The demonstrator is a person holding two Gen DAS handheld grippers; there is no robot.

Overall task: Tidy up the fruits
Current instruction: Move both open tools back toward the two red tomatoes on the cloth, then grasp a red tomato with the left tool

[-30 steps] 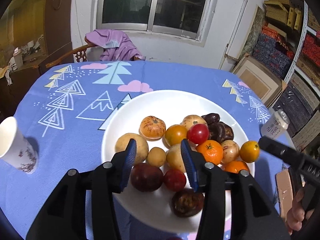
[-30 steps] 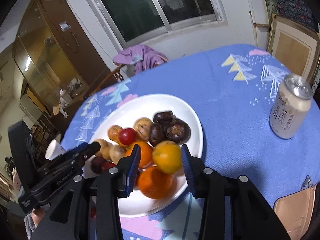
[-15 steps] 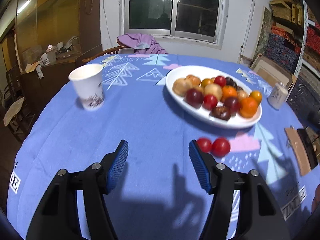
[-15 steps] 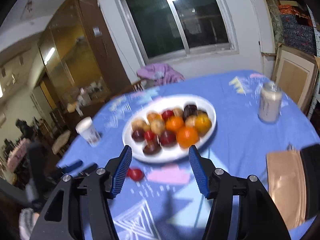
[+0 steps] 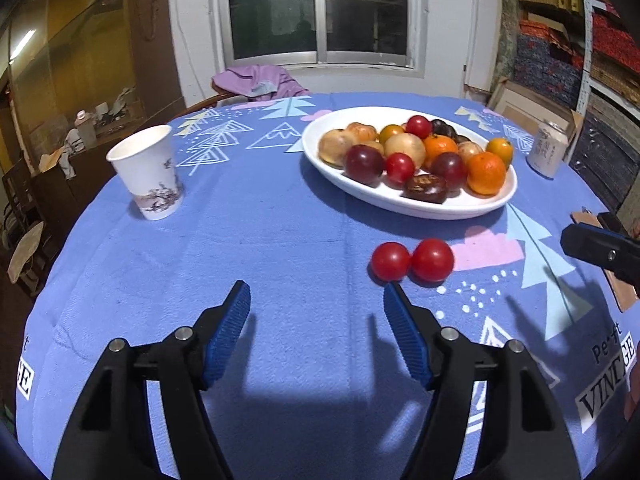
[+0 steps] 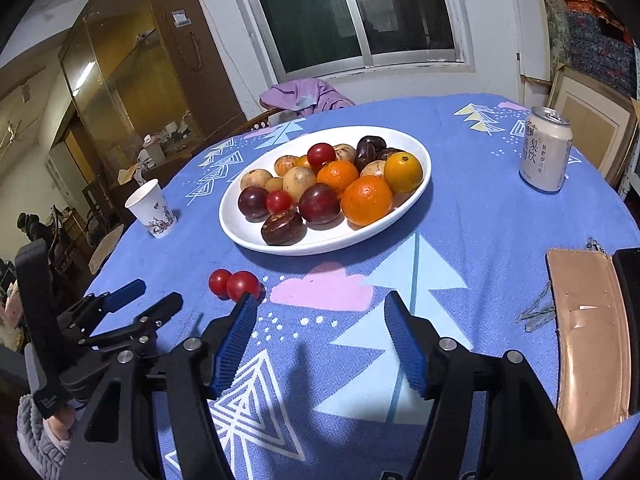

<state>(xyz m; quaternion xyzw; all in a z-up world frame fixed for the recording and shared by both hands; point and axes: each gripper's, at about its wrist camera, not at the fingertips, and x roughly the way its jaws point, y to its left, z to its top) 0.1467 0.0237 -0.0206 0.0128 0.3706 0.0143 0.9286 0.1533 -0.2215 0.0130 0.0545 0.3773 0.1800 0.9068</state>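
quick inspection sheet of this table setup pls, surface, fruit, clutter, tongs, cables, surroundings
surface: round table under a blue tablecloth printed with trees and clouds
job's things: white plate heaped with oranges, plums and other fruit; two red tomatoes touching each other on the cloth in front of it
clutter: paper cup, drink can, tan wallet at the right edge
grippers: left tongs and right tongs both open, jaws have just been opening, nothing between them
cables: nothing seen
surroundings: window, chair with purple cloth, wooden cabinet, stacked boxes
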